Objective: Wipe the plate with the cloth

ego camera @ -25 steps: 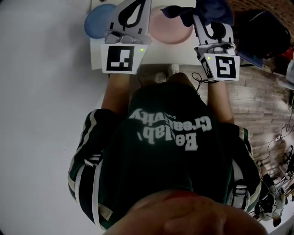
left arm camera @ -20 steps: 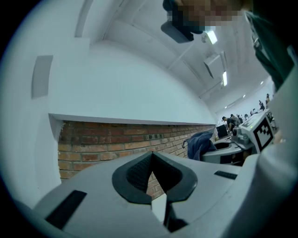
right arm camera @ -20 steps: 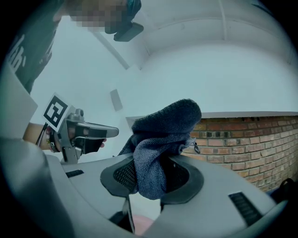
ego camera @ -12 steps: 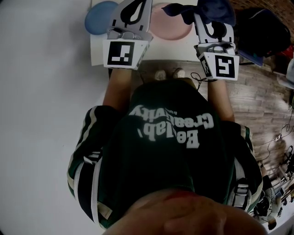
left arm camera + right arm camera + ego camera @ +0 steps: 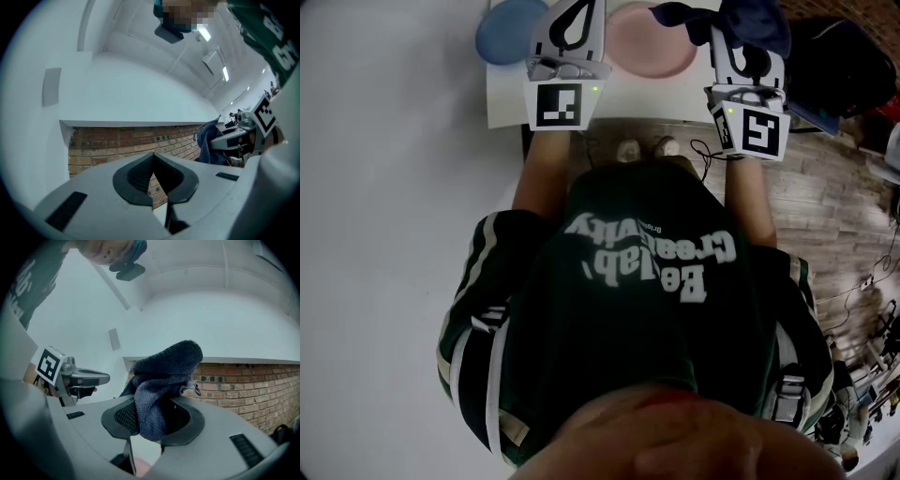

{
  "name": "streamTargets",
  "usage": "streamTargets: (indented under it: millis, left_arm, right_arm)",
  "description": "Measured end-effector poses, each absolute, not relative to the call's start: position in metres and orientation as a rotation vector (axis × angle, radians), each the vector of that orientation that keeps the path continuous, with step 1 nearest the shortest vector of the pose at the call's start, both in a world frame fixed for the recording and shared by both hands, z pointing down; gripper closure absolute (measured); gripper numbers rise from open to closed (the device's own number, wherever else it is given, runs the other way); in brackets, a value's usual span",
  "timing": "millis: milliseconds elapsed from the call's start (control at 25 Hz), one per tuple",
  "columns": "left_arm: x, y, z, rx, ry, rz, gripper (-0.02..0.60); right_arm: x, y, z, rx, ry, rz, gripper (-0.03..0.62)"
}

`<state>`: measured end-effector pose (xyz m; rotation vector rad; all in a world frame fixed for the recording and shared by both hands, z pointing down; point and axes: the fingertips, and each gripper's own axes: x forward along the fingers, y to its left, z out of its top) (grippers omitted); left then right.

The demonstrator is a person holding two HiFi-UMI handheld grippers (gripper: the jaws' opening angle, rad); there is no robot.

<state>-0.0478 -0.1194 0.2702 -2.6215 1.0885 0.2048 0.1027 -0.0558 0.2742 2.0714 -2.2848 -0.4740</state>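
In the head view a pink plate (image 5: 649, 45) lies on the white table (image 5: 508, 105), between my two grippers. My left gripper (image 5: 577, 9) hovers at the plate's left edge; in the left gripper view its jaws (image 5: 152, 158) are shut with nothing between them. My right gripper (image 5: 739, 37) is at the plate's right side, shut on a dark blue cloth (image 5: 724, 19) that bunches up over its tips and overhangs the plate's rim. The right gripper view shows the cloth (image 5: 161, 385) pinched between the pads, with my left gripper (image 5: 80, 378) beyond it.
A blue plate (image 5: 506, 33) lies on the table left of the pink one, partly behind my left gripper. A dark bag (image 5: 844, 66) sits on the wooden floor to the right. The person's shoes (image 5: 642, 148) stand at the table's near edge. A brick wall (image 5: 117, 143) lies ahead.
Both grippers have sunk a little toward the table and drifted slightly right in the head view. The cloth stays pinched in the right gripper; the left jaws remain shut.
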Motion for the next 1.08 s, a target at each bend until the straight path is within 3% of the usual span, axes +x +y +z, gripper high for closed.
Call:
streamTargets:
  millis: [1080]
  left_arm:
    - [-0.049, -0.123, 0.266, -2.65, 1.084, 0.23, 0.58]
  right_arm:
    - [0.097, -0.055, 0.273, 2.057, -2.282, -0.577, 0.486]
